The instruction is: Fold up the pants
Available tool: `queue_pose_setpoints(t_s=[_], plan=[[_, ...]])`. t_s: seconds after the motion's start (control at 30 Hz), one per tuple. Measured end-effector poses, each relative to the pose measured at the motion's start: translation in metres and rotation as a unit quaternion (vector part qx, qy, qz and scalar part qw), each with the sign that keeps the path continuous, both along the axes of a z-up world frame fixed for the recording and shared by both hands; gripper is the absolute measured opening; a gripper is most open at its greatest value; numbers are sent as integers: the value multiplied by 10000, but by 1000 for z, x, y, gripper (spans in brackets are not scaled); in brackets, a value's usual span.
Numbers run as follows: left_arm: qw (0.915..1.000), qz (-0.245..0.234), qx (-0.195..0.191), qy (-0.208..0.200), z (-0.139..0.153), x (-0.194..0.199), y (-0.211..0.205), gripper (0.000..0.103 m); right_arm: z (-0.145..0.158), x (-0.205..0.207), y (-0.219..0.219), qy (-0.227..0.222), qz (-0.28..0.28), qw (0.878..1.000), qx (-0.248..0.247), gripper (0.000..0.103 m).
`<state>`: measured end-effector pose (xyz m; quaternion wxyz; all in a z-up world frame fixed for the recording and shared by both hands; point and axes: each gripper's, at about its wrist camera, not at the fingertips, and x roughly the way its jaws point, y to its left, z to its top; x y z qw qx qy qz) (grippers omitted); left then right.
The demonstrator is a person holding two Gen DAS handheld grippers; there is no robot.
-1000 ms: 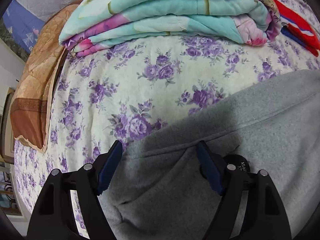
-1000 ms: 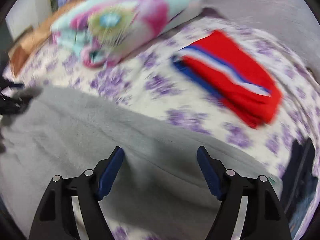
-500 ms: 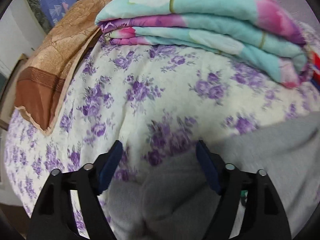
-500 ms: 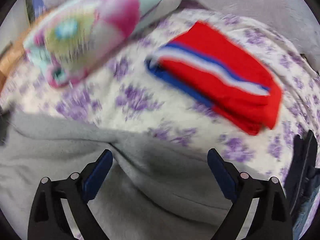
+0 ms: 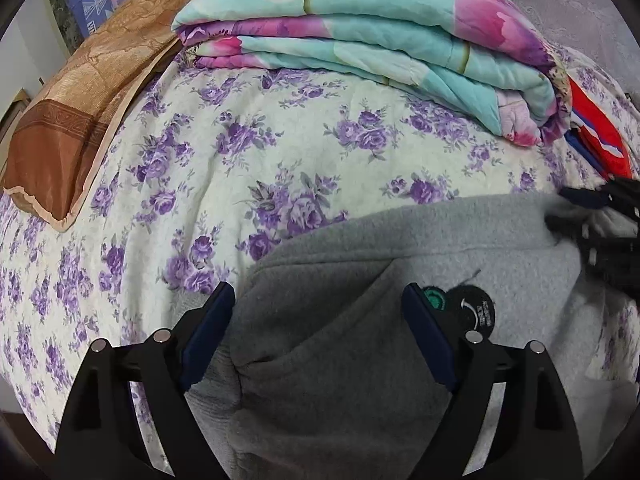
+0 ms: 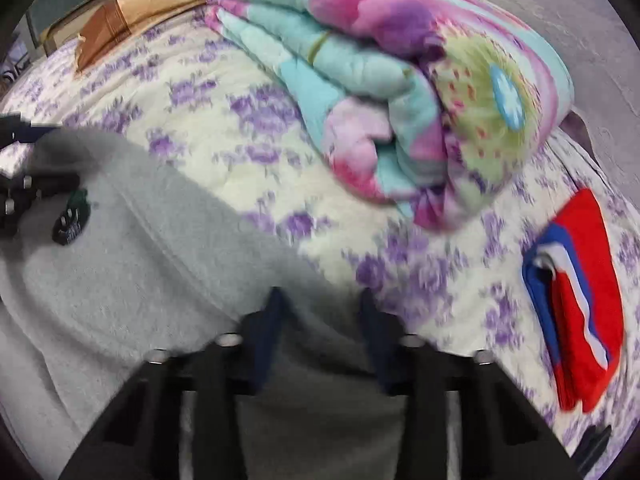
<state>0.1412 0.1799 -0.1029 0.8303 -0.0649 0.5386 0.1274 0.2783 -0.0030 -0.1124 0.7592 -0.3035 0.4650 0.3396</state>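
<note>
- Since half a second ago, the right gripper (image 6: 320, 312) has drawn its two blue-padded fingers closer together, with a ridge of the grey fleece pants (image 6: 132, 280) between them; motion blur hides whether the pads actually pinch the cloth, so its grip cannot be told.
- Over the same half second the left wrist view has swung back over the pants, so more grey fabric shows than before.
- Left gripper (image 5: 318, 332) has its fingers spread wide over the pants' upper edge, with a pocket seam running between them; neither pad presses the fabric.
- A round black patch (image 5: 474, 312) sits on the pants just beside the left gripper's right finger.
- Pants lie on the cream bedsheet printed with purple flowers (image 5: 280, 128).
- Folded turquoise-and-pink floral quilt (image 5: 360, 32) rests on the sheet beyond the pants.
- A folded red, white and blue garment (image 6: 580, 300) lies apart, to the right of the quilt.
- An orange-brown patterned pillow (image 5: 76, 112) lies at the sheet's far left.
</note>
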Motion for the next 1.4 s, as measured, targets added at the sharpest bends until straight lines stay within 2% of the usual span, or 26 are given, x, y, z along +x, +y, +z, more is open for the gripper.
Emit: queue_pose_setpoints(t_s=[0.07,0.1,0.13,0.2,0.27,0.3,0.33,0.37,0.4,0.47,0.5,0.57,0.67,0.7,0.73,0.77,0.8,0.83,0.9,0.97,1.0,1.03,1.1,1.2,1.27,1.4], plan=[[9999,-53,121,-3,-1,-4,-2,84,12,14,1,-248,-236,9993,174,7],[9997,-43,228,30,-3,-5,-2,87,17,22,2,-412,-387,9982,211,0],[9995,-6,310,55,-4,-6,-1,95,18,32,4,-679,-594,9959,116,0],[9991,201,359,128,-11,-7,10,97,12,47,2,-347,-792,9961,191,0],[9991,391,68,163,-14,-8,22,99,16,52,-7,139,-903,9943,542,0],[9987,476,-45,162,-14,-9,27,99,25,50,-13,109,-888,9933,737,8],[9986,510,-77,152,-14,-10,30,99,34,48,-19,92,-848,9924,882,47],[9986,501,-48,141,-13,-11,31,99,43,44,-27,171,-760,9919,1000,71],[9988,483,-8,123,-12,-13,31,99,47,41,-33,206,-643,9922,1050,82],[9988,460,98,111,-11,-16,29,99,43,27,-38,108,-272,9981,550,78],[9986,483,169,108,-10,-18,28,99,34,19,-40,50,-163,9997,173,67],[9973,684,256,56,-4,-26,26,99,12,11,-46,329,-48,9994,-71,51],[9956,899,264,-98,8,-39,21,98,2,24,-56,408,-522,9971,370,38],[9954,900,289,-167,13,-42,19,98,6,35,-60,167,-949,9942,473,3],[9953,893,313,-202,17,-44,17,98,8,43,-65,87,-1270,9901,600,10],[9957,836,323,-225,21,-47,14,98,14,58,-78,195,-1835,9770,1067,11],[9960,788,351,-218,22,-48,13,98,14,65,-82,182,-2158,9698,1126,16],[9959,743,511,-94,18,-48,11,98,7,69,-79,180,-2229,9709,853,23],[9939,664,820,329,2,-43,10,99,-2,64,-72,244,-1907,9805,409,25],[9939,587,800,481,-17,-44,15,99,14,57,-87,79,-1990,9778,645,56],[9947,644,670,446,-20,-43,20,99,26,53,-103,8,-2096,9740,860,78],[9949,725,558,428,-21,-43,24,99,35,51,-116,-64,-2174,9709,1005,81],[9941,872,522,379,-19,-37,30,99,55,45,-164,-212,-2543,9597,1179,82],[9922,804,870,401,-19,-24,29,99,60,40,-227,107,-3052,9425,1358,82],[9906,748,1054,440,-18,-15,27,99,49,28,-251,314,-3025,9455,1166,81],[9889,926,1132,254,-12,-4,34,99,22,19,-253,417,-2694,9587,806,69]])
